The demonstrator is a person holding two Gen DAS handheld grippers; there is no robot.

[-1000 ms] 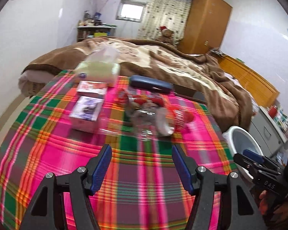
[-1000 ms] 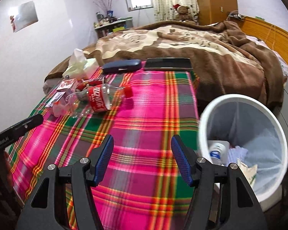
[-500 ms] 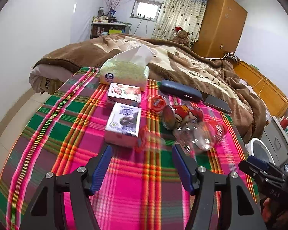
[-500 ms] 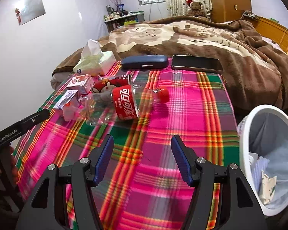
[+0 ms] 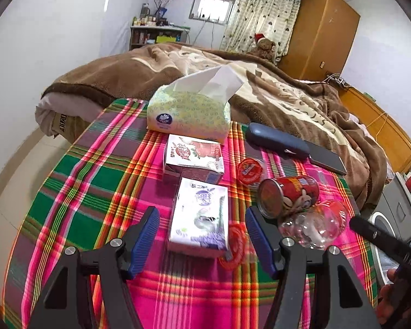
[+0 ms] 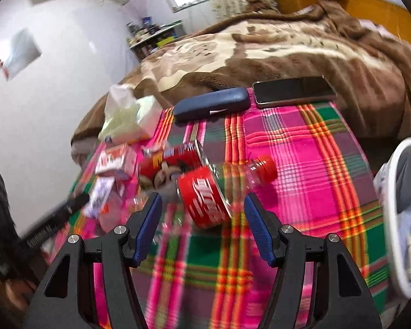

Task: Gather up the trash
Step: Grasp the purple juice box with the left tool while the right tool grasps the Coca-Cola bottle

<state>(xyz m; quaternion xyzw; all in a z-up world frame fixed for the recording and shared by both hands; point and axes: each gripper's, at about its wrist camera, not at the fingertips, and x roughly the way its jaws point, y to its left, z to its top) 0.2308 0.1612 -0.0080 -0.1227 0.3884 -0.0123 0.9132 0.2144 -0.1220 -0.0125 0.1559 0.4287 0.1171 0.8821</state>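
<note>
Trash litters a plaid tablecloth [image 5: 76, 192] as the left gripper [image 5: 201, 242] hovers with fingers parted and empty around a purple-printed carton [image 5: 200, 216], while the right gripper [image 6: 202, 226], likewise spread and holding nothing, frames a clear red-labelled bottle [image 6: 219, 189] lying just beyond its fingertips.

Tissue pack [image 5: 189, 112] at surface [image 5: 76, 192] far edge; two cartons [image 5: 193, 159] before it, can [image 5: 287, 194] & bottle [image 5: 315, 222] to their right; bin [image 6: 405, 219] off surface's right side.
</note>
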